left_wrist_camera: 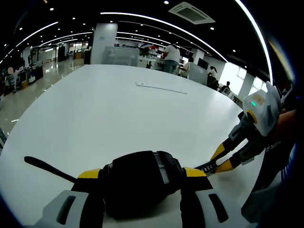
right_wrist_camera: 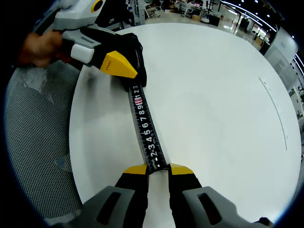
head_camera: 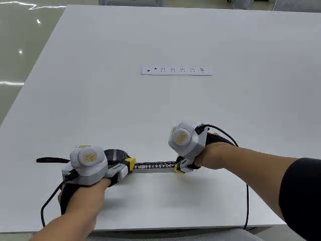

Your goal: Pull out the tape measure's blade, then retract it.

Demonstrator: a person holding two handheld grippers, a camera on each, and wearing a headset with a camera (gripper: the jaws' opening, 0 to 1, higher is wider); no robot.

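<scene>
In the head view, your left gripper [head_camera: 124, 166] clamps the black case [head_camera: 114, 156] of the tape measure near the front edge of the table [head_camera: 200, 40], and your right gripper [head_camera: 178, 168] pinches the end of the blade [head_camera: 155, 164], which spans the short gap between them. If that pinch loosens, I judge the blade would snap back into the case. A twist of your right wrist could kink it.

In the left gripper view, the 2 yellow-tipped jaws are pressed against the sides of the rounded case [left_wrist_camera: 140, 183]. Its black strap [left_wrist_camera: 47, 168] trails loose across the table and could snag.

In the right gripper view, the jaws are closed on the blade's tip [right_wrist_camera: 156, 164]. The blade is dark with white markings, the digits 2 to 9 are readable, and it lies flat and straight.
</scene>
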